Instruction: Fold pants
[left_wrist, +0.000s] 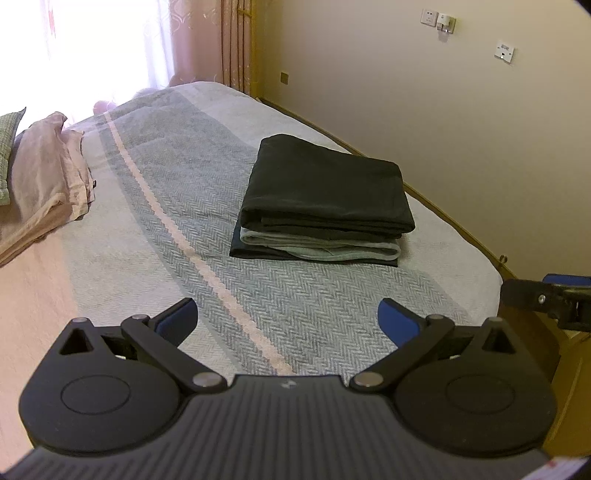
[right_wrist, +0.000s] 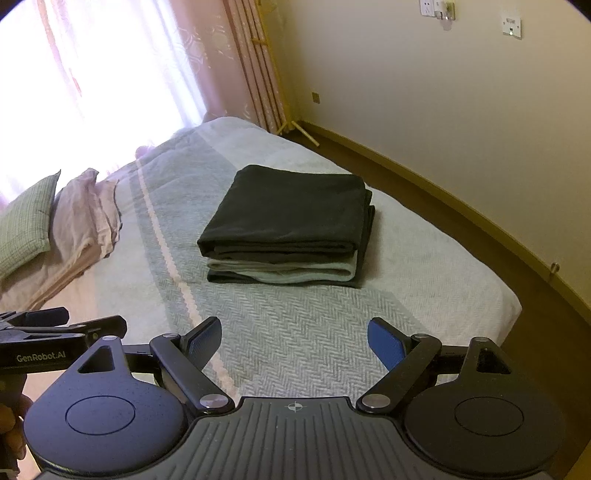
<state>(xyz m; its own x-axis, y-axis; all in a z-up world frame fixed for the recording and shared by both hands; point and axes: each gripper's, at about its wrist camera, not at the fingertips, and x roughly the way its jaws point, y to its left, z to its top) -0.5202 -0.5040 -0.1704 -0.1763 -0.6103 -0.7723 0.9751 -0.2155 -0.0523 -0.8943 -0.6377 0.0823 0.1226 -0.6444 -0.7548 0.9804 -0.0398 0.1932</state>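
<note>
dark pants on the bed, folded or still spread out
Folded: the dark green-black fabric pants sit as a compact rectangular stack on the grey herringbone bedspread, layered edges facing the camera, a pale lining showing between layers.

Pants: dark, near-black fabric, folded into a compact rectangular bundle of several flat layers. Top face smooth, broadly rectangular, with few creases. A pale grey-green band, seemingly lining or waistband, shows between the dark layers along the near edge; in the right wrist view it sits in the same place. Layer edges stack roughly flush, the lowest dark layer sticking out slightly at the near edge. Lies flat on a herringbone-patterned bedspread, toward the wall side of the bed.
</note>
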